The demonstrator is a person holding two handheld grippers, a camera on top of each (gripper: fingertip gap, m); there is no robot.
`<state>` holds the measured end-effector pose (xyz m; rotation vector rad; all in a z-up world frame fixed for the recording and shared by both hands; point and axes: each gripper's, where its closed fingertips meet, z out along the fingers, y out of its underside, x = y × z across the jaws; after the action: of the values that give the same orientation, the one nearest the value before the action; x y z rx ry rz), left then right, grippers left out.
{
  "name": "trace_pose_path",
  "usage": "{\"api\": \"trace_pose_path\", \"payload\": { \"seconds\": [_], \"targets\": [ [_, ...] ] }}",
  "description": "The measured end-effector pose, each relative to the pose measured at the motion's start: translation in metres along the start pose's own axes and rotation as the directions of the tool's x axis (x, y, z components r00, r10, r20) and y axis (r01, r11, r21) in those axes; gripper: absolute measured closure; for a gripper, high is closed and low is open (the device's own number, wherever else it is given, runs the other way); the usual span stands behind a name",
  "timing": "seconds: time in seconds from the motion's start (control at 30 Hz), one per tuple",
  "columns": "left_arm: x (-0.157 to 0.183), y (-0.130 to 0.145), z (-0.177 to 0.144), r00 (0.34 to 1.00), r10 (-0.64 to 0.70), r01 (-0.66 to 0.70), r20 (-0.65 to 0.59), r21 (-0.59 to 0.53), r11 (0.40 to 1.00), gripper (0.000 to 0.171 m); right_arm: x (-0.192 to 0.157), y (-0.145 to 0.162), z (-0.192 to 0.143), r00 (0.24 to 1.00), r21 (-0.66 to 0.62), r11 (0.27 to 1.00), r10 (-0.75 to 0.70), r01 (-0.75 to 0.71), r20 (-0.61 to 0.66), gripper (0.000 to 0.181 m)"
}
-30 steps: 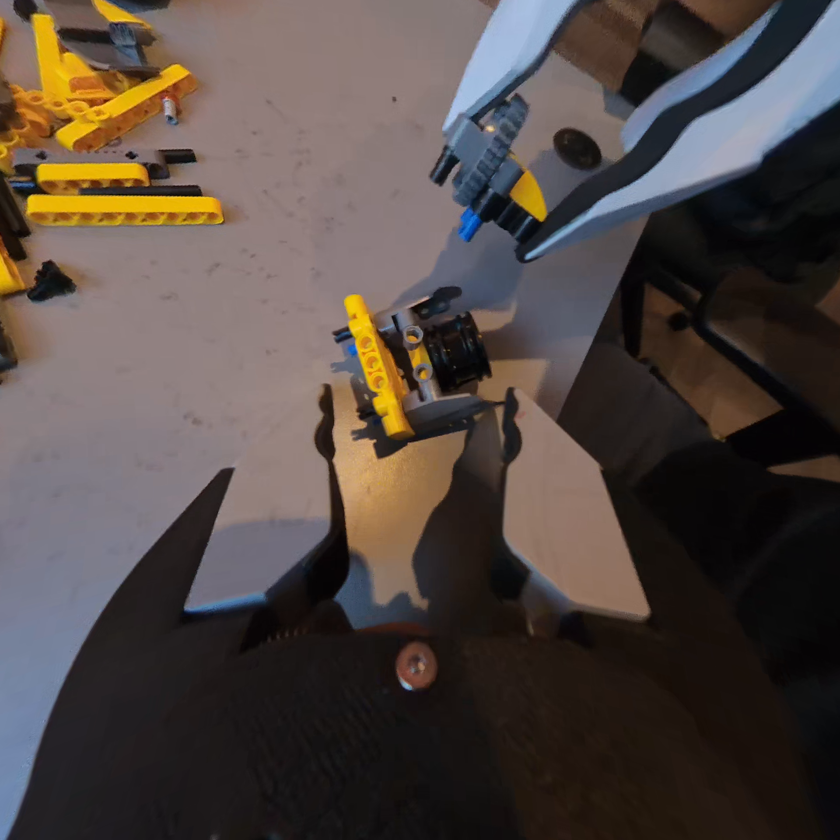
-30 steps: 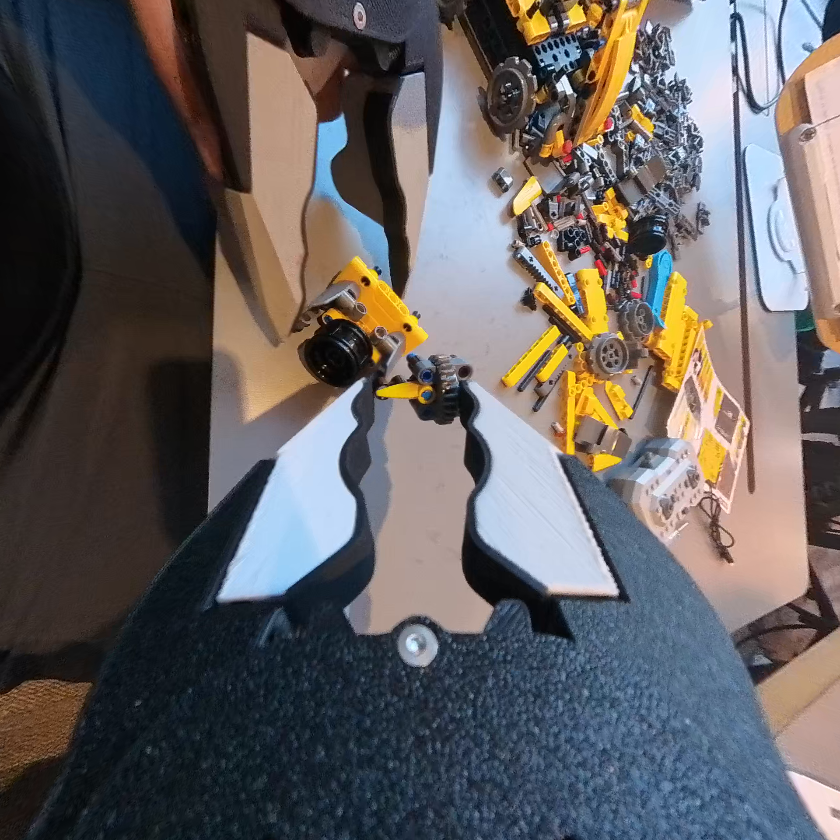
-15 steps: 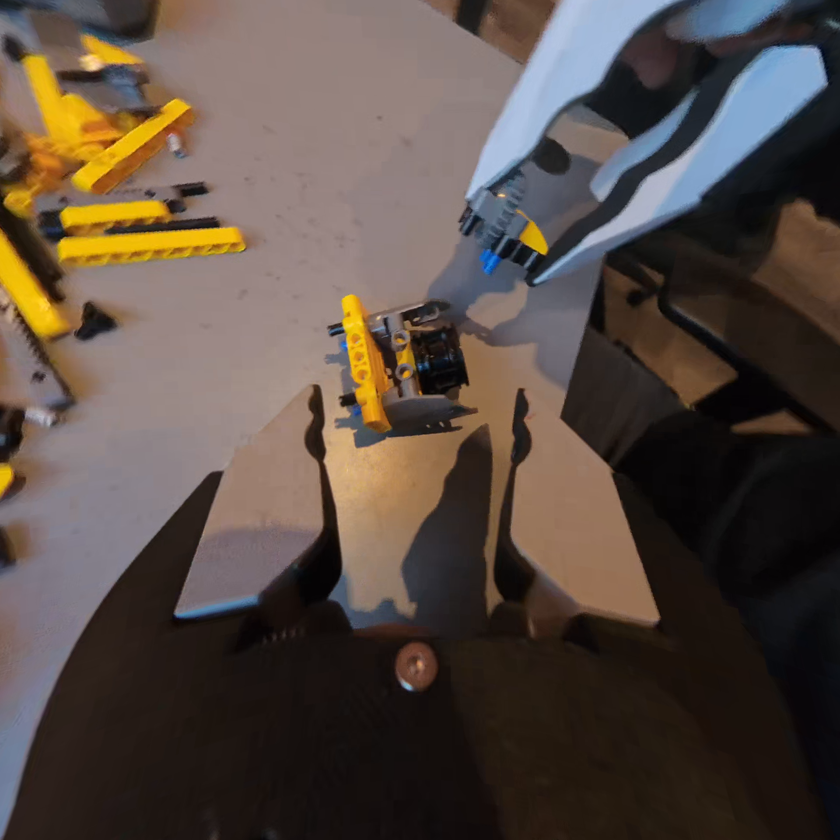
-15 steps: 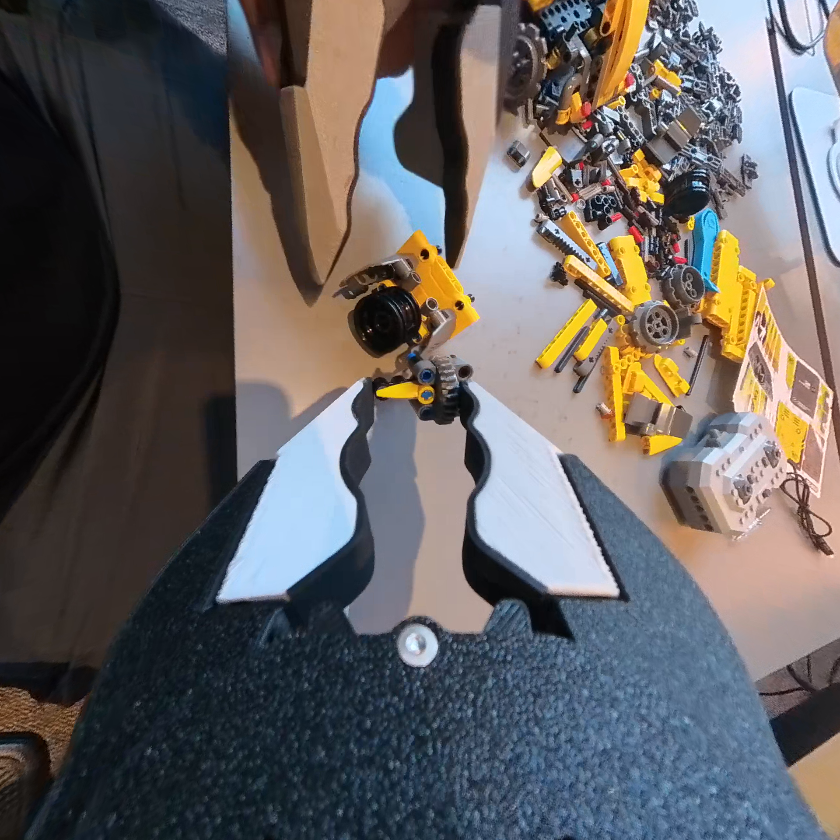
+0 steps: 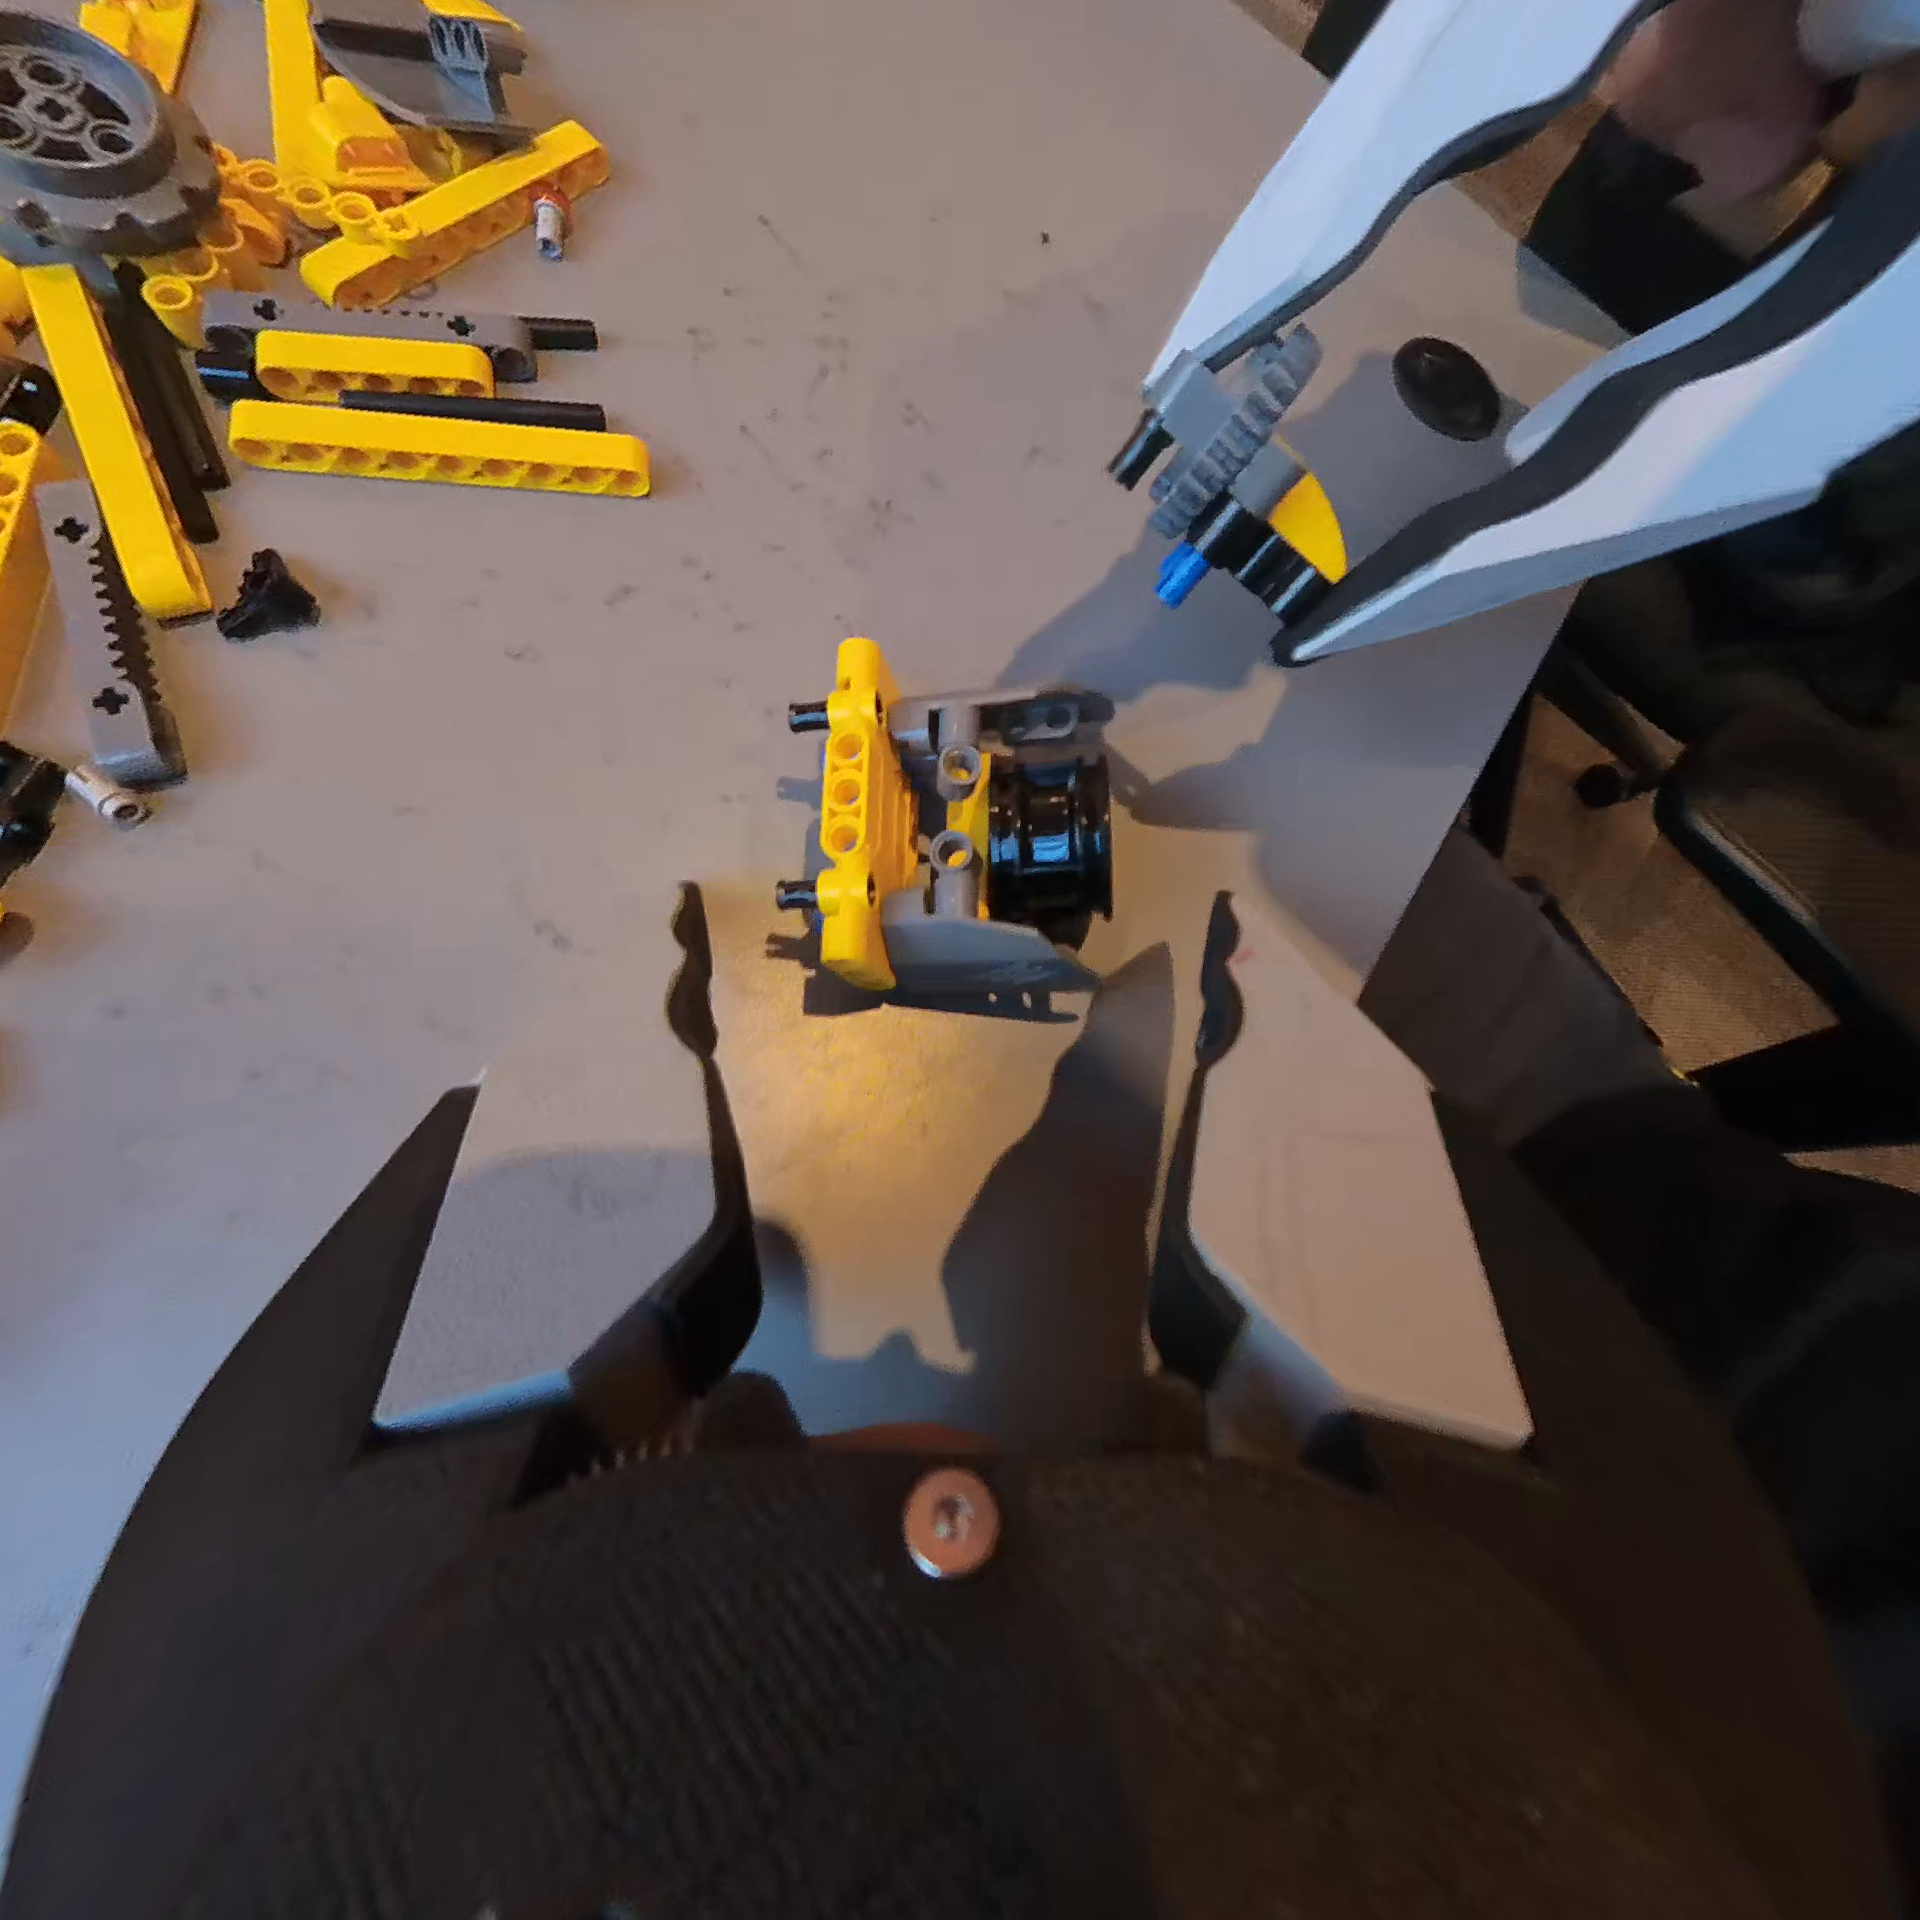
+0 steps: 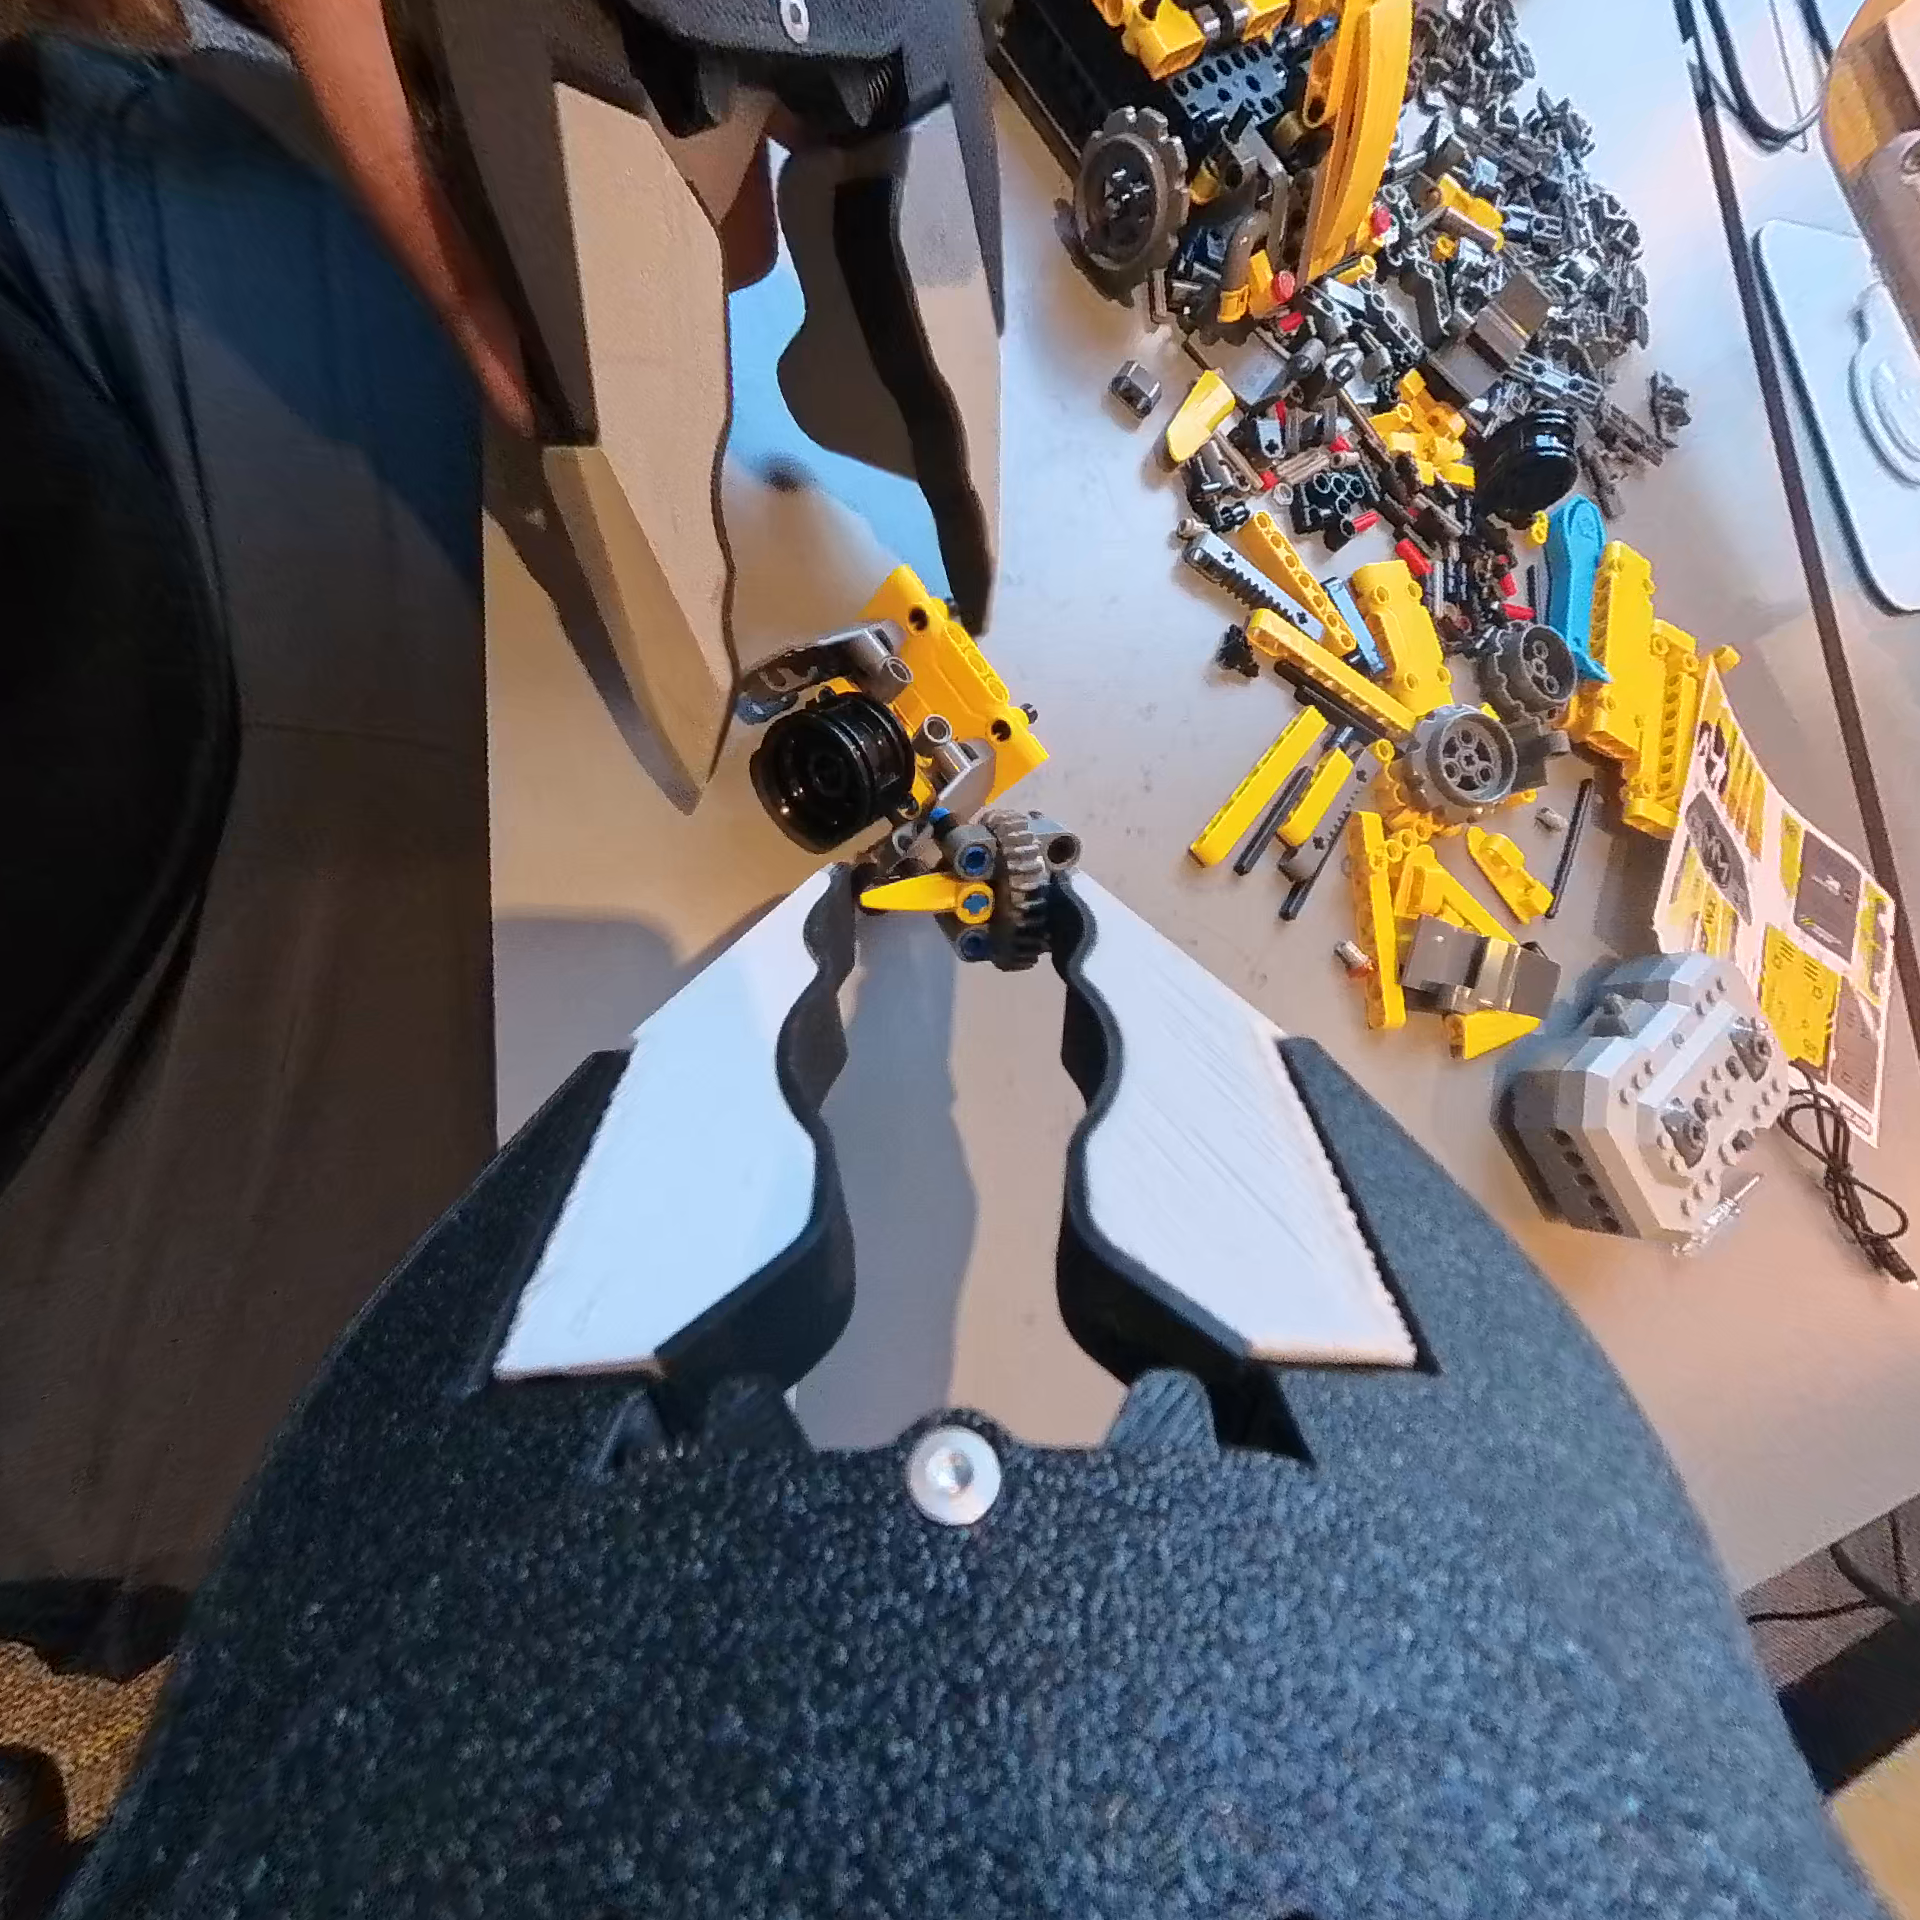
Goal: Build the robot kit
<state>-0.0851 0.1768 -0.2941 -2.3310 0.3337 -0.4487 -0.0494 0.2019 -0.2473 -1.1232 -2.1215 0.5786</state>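
On the grey table, a yellow and black wheel block just beyond the left gripper, fingers spread, empty. Beside it, right gripper clamped on a small gear piece. Further off, loose parts.

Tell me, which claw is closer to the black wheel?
Left. The left claw sits open just short of the black wheel. The right claw, holding a gear piece, is farther off.

Left gripper: fingers spread wide, nothing between them, tips low over the table.
Right gripper: fingertips pressed on a small gear piece, raised, angled toward the left gripper.
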Motion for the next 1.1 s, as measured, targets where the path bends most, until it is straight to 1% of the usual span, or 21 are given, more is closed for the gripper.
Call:
{"api": "trace_pose_path", "payload": {
  "seconds": [0.03, 0.1, 0.17, 0.27, 0.33, 0.43, 0.47, 0.53, 0.63, 0.73, 0.8, 0.83, 0.87, 0.97, 1.03, 1.1],
  "targets": [
    [0.001, -0.002, 0.002, 1.0, -0.004, 0.004, -0.006, 0.001, 1.0, 0.079, 0.001, 0.001, -0.001, 1.0, 0.0, 1.0, 0.003, -0.003, -0.002, 0.143],
    [0.0, -0.005, 0.006, 1.0, 0.005, -0.005, -0.005, 0.002, 1.0, 0.085, 0.001, 0.002, -0.001, 1.0, -0.002, 1.0, 0.007, -0.007, -0.003, 0.143],
    [-0.003, -0.005, 0.008, 0.999, 0.044, -0.044, -0.002, -0.012, 0.999, 0.107, 0.002, 0.003, -0.001, 1.0, -0.003, 1.0, 0.008, -0.008, -0.001, 0.143],
    [-0.004, -0.005, 0.008, 0.993, 0.108, -0.11, -0.045, -0.045, 0.993, 0.107, 0.001, 0.003, -0.001, 1.0, -0.001, 1.0, 0.004, -0.004, 0.007, 0.143],
    [-0.004, -0.006, 0.005, 0.978, 0.189, -0.196, -0.09, -0.078, 0.977, 0.099, 0.001, 0.003, 0.0, 1.0, -0.001, 1.0, 0.001, -0.001, 0.01, 0.143],
    [-0.009, -0.007, -0.003, 0.929, 0.354, -0.366, -0.112, -0.115, 0.924, 0.102, 0.001, 0.003, 0.0, 1.0, 0.005, 1.0, 0.003, -0.003, 0.012, 0.144],
    [-0.012, -0.007, -0.006, 0.918, 0.381, -0.393, -0.107, -0.131, 0.91, 0.101, 0.001, 0.002, 0.0, 1.0, 0.007, 1.0, 0.003, -0.003, 0.011, 0.144],
    [-0.006, -0.011, -0.009, 0.915, 0.374, -0.393, -0.153, -0.123, 0.911, 0.098, 0.001, 0.001, 0.0, 1.0, 0.009, 1.0, 0.001, -0.002, 0.013, 0.144],
    [0.006, -0.017, -0.006, 0.932, 0.296, -0.324, -0.209, -0.116, 0.939, 0.097, 0.004, 0.002, 0.003, 1.0, 0.001, 1.0, -0.007, 0.007, 0.019, 0.144],
    [-0.005, -0.01, 0.003, 0.944, 0.296, -0.32, -0.144, -0.182, 0.93, 0.101, 0.007, 0.0, 0.005, 0.999, -0.003, 1.0, -0.011, 0.011, 0.033, 0.143],
    [-0.006, 0.0, 0.007, 0.941, 0.301, -0.331, -0.157, -0.228, 0.915, 0.103, 0.008, -0.002, 0.006, 0.999, -0.008, 1.0, -0.021, 0.021, 0.043, 0.143],
    [-0.004, 0.001, 0.008, 0.932, 0.321, -0.355, -0.17, -0.231, 0.906, 0.107, 0.009, -0.003, 0.006, 0.999, -0.01, 1.0, -0.026, 0.027, 0.046, 0.143],
    [-0.001, 0.002, 0.007, 0.917, 0.354, -0.391, -0.186, -0.232, 0.891, 0.112, 0.008, -0.004, 0.007, 0.998, -0.01, 0.999, -0.03, 0.03, 0.05, 0.143],
    [-0.001, 0.002, 0.007, 0.856, 0.466, -0.514, -0.225, -0.268, 0.815, 0.113, 0.008, -0.006, 0.008, 0.998, -0.006, 0.999, -0.032, 0.032, 0.056, 0.143],
    [0.002, 0.004, 0.008, 0.772, 0.564, -0.632, -0.294, -0.255, 0.731, 0.113, 0.006, -0.008, 0.009, 0.998, -0.004, 1.0, -0.03, 0.03, 0.059, 0.143],
    [0.003, 0.005, 0.008, 0.697, 0.63, -0.714, -0.342, -0.248, 0.655, 0.113, 0.004, -0.008, 0.01, 0.998, -0.006, 1.0, -0.025, 0.026, 0.064, 0.143]
  ]
}}
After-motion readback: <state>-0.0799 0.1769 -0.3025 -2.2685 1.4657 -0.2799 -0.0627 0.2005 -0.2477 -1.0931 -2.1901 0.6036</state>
